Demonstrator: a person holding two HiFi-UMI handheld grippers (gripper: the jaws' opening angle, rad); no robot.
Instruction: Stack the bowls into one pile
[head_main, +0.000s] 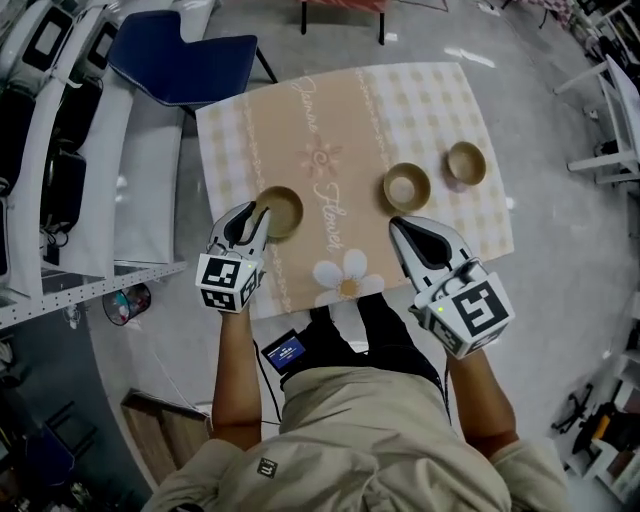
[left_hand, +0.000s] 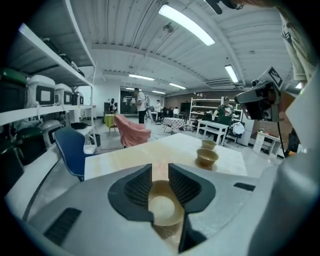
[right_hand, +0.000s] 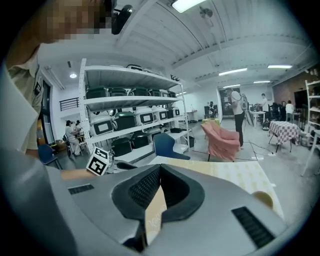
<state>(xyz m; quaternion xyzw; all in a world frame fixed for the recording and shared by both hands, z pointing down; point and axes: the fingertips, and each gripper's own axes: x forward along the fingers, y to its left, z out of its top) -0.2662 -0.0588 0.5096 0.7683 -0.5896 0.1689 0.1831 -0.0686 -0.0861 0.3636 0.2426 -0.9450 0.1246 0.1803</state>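
White shelving (head_main: 60, 150) loaded with boxy machines lines the far left of the workshop floor. A blue chair (head_main: 190, 55) stands just beside the back-left corner of a table spread with a beige checked tablecloth (head_main: 340, 120).

At the cloth's left side, the left gripper (head_main: 262, 213) reaches forward with its tips at the near-left rim of the left bowl (head_main: 280, 210). In the left gripper view its jaws (left_hand: 160, 175) stand a little apart, holding nothing. The tan bowl (left_hand: 162, 210) shows upright on the cloth through the narrow gap between them. Whether the pads touch the rim cannot be told.

Past the printed flowers at the centre of the cloth, the middle bowl (head_main: 407, 186) sits upright and alone. The right gripper (head_main: 393, 222) hovers just in front of it. In its own view that gripper's jaws (right_hand: 159, 172) are closed tip to tip and hold nothing, with only tablecloth showing beneath them.

The right bowl (head_main: 466, 163) rests near the middle one but apart from it, toward the cloth's right edge. All three bowls lie separate, none stacked.

From the left gripper view, the two farther bowls (left_hand: 207, 157) line up beyond the jaws. A pink-draped chair (left_hand: 132, 132) stands past the table's far end, with people at work in the background. A white frame (head_main: 615, 120) stands on the floor at far right.
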